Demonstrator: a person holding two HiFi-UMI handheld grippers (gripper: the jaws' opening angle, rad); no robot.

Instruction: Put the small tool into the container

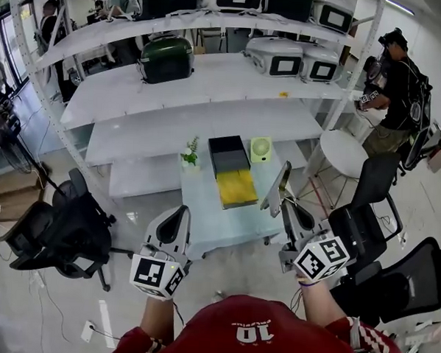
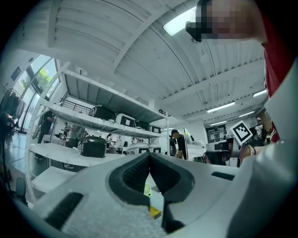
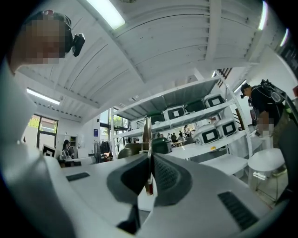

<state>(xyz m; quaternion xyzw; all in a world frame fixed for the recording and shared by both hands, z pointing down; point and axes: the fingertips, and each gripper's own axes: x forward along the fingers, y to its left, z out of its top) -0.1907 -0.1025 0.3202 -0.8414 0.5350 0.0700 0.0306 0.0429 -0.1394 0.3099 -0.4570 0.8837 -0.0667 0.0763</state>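
Observation:
On the small pale table (image 1: pixel 204 208) stands a black open container (image 1: pixel 229 154) with a yellow part (image 1: pixel 237 188) in front of it. My right gripper (image 1: pixel 287 205) hovers off the table's right edge, shut on a thin metal tool (image 1: pixel 279 186) that sticks out past the jaws. The right gripper view shows the tool (image 3: pixel 146 135) as a slim rod, reddish low down, clamped in my right gripper (image 3: pixel 150 160). My left gripper (image 1: pixel 180 213) hangs at the table's near left corner. Its jaws (image 2: pixel 149 158) meet with nothing between them.
A small green fan (image 1: pixel 260 148) and a little plant (image 1: pixel 189 156) share the table. White shelves (image 1: pixel 209 120) with appliances stand behind. Black office chairs (image 1: pixel 63 230) sit at left and right (image 1: pixel 369 217). A person (image 1: pixel 394 93) stands at far right beside a round white stool (image 1: pixel 343 153).

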